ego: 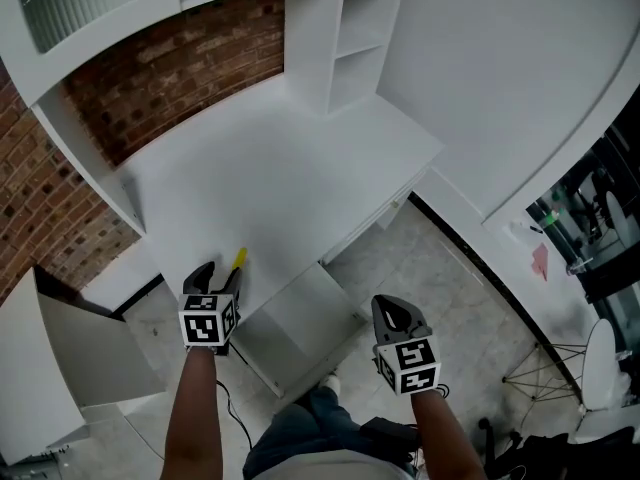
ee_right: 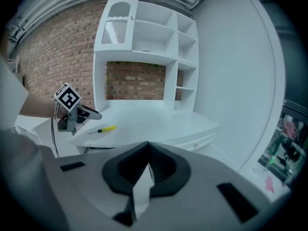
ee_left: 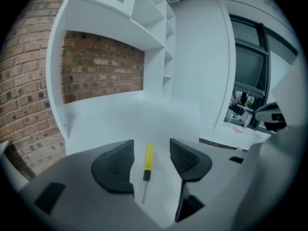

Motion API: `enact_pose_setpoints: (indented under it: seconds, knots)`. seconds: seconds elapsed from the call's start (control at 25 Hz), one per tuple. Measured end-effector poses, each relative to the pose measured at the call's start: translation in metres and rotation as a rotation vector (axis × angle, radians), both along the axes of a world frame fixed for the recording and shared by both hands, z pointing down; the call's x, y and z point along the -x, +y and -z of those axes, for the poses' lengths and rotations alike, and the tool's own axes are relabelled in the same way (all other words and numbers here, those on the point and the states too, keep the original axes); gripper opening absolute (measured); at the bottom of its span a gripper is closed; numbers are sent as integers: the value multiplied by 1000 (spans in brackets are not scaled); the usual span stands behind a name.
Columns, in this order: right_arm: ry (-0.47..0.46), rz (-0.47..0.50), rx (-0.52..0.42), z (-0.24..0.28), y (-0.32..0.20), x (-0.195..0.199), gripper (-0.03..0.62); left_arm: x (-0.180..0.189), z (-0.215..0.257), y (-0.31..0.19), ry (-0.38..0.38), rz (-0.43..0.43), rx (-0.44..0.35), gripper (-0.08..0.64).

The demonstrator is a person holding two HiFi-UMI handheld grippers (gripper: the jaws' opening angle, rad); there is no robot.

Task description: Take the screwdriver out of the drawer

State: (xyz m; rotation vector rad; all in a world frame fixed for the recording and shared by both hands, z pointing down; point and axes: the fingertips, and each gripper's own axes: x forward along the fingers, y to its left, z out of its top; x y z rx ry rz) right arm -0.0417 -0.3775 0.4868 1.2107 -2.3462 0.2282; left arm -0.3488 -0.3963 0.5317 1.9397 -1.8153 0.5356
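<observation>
A screwdriver with a yellow handle and thin metal shaft lies flat on the white desk top, near its front left corner. My left gripper hovers just behind it and is open. In the left gripper view the screwdriver shows between the two dark pads, which do not touch it. The right gripper view shows the screwdriver on the desk with the left gripper beside it. My right gripper hangs off the desk's front over the floor, shut and empty.
A white drawer stands pulled out under the desk's front edge, between my two arms. A white shelf unit rises at the back of the desk against a brick wall. A closed drawer front faces right.
</observation>
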Motion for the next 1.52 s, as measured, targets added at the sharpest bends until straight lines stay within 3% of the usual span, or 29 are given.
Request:
enact_pose_setpoints:
  seconds: [0.32,0.36,0.44,0.64,0.84,1.28,1.52]
  knots:
    - [-64,22,-156,77,-1,11,9,-4,99,39,-6,8,-252,226]
    - [-79,17,-179,87,2,13,11,-4,110,46,-24,7,-282,179]
    - [-114,4,-221,107,10,17,9,-4,130,59,-64,5,-352,14]
    - [-131,-25,-316,143,30,25,9,-11,163,81,-93,-70,-493,14]
    - [-128,-54,-363,161,50,23,9,-18,174,91,-63,-114,-533,14]
    - [-148,-57,-463,196,87,24,9,-31,207,126,-47,-119,-620,14]
    - [-147,-47,-471,205,116,17,9,-42,221,151,-52,-113,-652,14]
